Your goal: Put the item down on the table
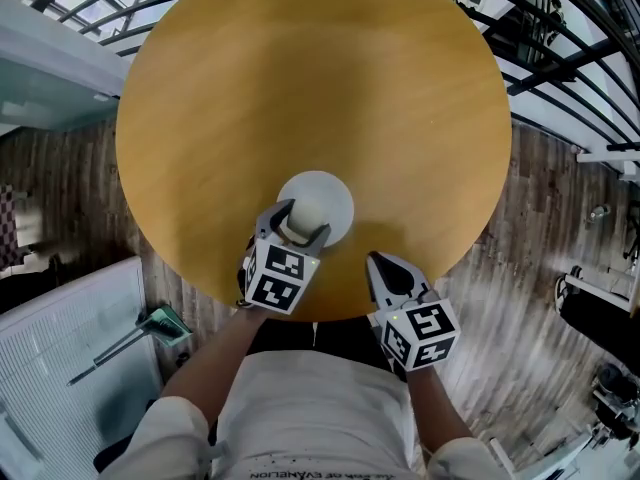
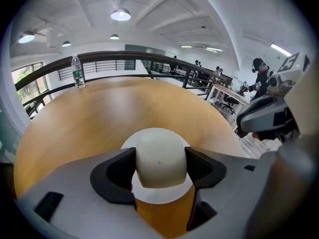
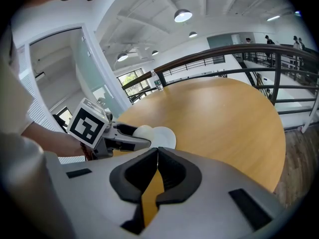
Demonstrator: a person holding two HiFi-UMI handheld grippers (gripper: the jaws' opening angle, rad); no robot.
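Left gripper [image 1: 302, 222] sat closest, fingers clamped on both sides of the cream dome-topped item [image 2: 160, 153]. The item was squarely between the fingertips, over a white round saucer [image 1: 334, 190]; couldn't tell whether it touched the saucer. The saucer lay flat on the round wooden table [image 1: 330, 78], under and just beyond the left fingertips, near the table's near edge. Right gripper [image 3: 157, 154] was beside the left one, apart from the item, fingers pressed together on nothing, tips over the table edge. A water bottle [image 2: 77, 72] stood upright at the far rim, well beyond both sets of fingers.
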